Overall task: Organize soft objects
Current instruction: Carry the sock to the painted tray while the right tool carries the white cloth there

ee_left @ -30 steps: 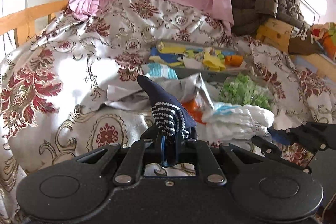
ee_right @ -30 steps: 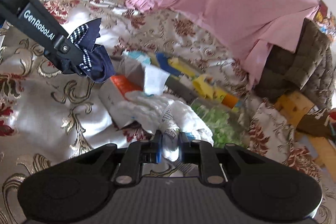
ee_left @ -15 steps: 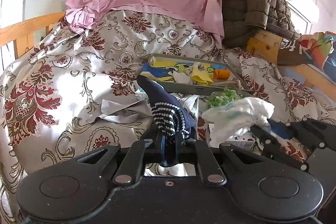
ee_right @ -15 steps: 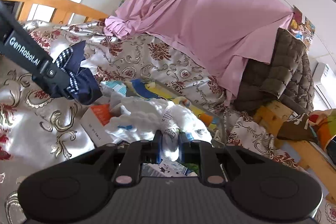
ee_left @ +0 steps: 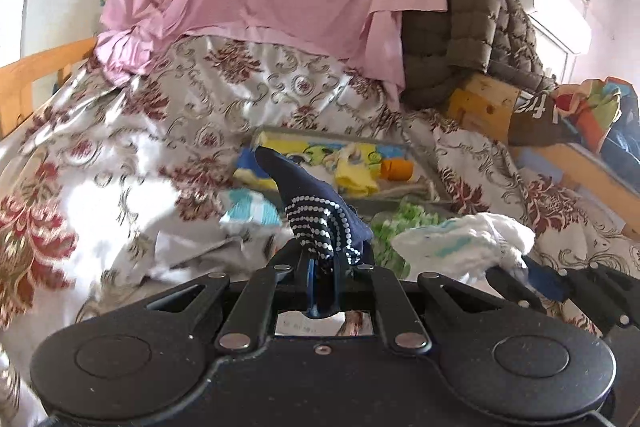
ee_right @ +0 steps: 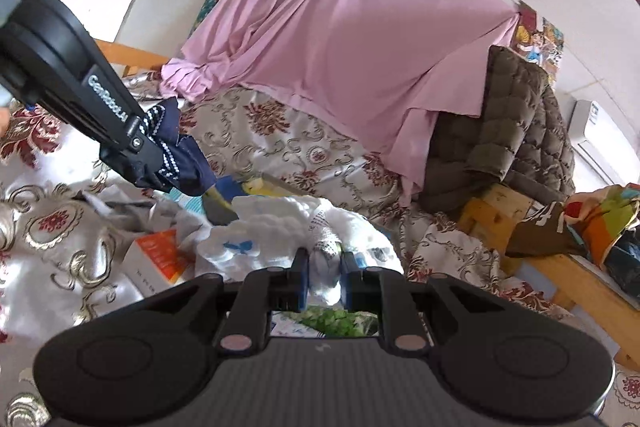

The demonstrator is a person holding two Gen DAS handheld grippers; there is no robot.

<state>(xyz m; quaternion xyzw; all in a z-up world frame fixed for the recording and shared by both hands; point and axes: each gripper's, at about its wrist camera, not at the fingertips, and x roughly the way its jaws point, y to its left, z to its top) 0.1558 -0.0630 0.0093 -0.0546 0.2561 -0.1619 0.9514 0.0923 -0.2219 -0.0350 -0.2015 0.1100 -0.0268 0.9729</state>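
While the left gripper (ee_left: 324, 267) clamps a navy sock with white dotted stripes (ee_left: 320, 215), its lower end is hidden between the jaws. The right gripper (ee_right: 324, 281) pinches a crumpled white cloth (ee_right: 280, 231), both raised in front of the gray tray (ee_left: 424, 203) on the floral bedspread (ee_left: 120, 155).

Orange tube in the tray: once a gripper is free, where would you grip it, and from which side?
Probably across the middle of the orange tube, from above. It lies on its side near the right wall of the tray, its round end facing left, with yellow cloth close on that side.
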